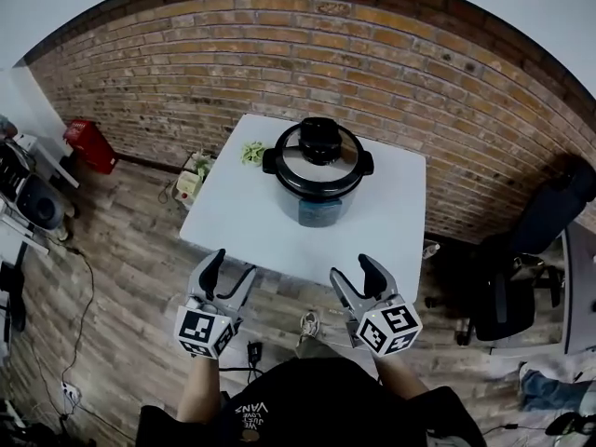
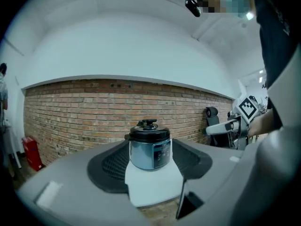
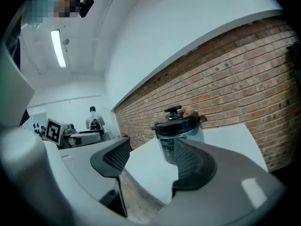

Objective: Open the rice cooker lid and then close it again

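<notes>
A silver rice cooker point(image 1: 318, 180) with a black lid point(image 1: 318, 164) and a black knob point(image 1: 319, 140) stands on a white table point(image 1: 242, 217), lid down. Both grippers hover short of the table's near edge, well apart from the cooker. My left gripper point(image 1: 231, 268) is open and empty; its view frames the cooker point(image 2: 149, 147) between the jaws from a distance. My right gripper point(image 1: 358, 274) is open too, nothing between its jaws, with the cooker point(image 3: 178, 131) seen past them.
A green item point(image 1: 252, 152) lies on the table's far left corner. A brick wall point(image 1: 186, 73) runs behind. A black office chair point(image 1: 521, 277) stands at the right, a red object point(image 1: 90, 144) and equipment at the left. Cables lie on the wooden floor.
</notes>
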`<state>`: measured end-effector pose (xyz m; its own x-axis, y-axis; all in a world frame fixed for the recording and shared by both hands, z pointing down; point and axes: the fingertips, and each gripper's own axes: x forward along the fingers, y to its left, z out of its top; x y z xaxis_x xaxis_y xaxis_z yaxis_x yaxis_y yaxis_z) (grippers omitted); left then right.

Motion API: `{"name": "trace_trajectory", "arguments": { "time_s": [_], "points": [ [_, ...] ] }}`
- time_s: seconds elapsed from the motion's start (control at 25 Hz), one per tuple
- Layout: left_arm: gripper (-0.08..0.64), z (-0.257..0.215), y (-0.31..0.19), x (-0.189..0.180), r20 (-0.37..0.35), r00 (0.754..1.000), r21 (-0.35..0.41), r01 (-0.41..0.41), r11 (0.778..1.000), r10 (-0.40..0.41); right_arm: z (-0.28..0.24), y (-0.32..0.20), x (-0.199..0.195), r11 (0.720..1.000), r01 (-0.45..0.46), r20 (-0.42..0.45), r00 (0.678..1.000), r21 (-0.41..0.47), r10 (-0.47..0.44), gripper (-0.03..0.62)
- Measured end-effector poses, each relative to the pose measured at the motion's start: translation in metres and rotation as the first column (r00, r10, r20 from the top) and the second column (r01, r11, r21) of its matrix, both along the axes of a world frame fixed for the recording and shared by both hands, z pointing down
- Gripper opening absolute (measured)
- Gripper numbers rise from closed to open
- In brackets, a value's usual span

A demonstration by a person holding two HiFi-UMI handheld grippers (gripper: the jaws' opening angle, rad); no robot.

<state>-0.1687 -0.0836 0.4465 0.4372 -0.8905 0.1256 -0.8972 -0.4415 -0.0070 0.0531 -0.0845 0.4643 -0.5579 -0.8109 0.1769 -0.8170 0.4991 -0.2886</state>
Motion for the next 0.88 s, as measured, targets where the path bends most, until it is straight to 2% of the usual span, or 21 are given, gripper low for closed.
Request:
{"name": "trace_trajectory", "arguments": {
  "time_s": [0.08,0.28,0.64,0.88],
  "points": [
    [0.271,0.006,0.022,-0.005,0.009,1.0,-0.007,0.021,1.0,-0.021,0.003,0.015,-0.006,1.0,0.016,-0.012,1.0,-0.002,-0.016,0.278],
    [0.169,0.015,0.068,-0.012,0.01,0.998,-0.015,0.059,0.998,-0.059,0.012,0.051,-0.015,0.999,0.046,-0.024,0.999,-0.011,-0.046,0.211],
    [0.033,0.033,0.122,-0.018,0.039,0.992,-0.041,0.12,0.992,-0.118,0.028,0.096,-0.019,0.998,0.062,-0.041,0.997,-0.024,-0.063,0.108],
    [0.002,0.046,0.144,-0.012,0.043,0.993,-0.061,0.114,0.992,-0.112,0.042,0.113,-0.016,0.997,0.056,-0.059,0.997,-0.046,-0.058,0.01]
  ]
}}
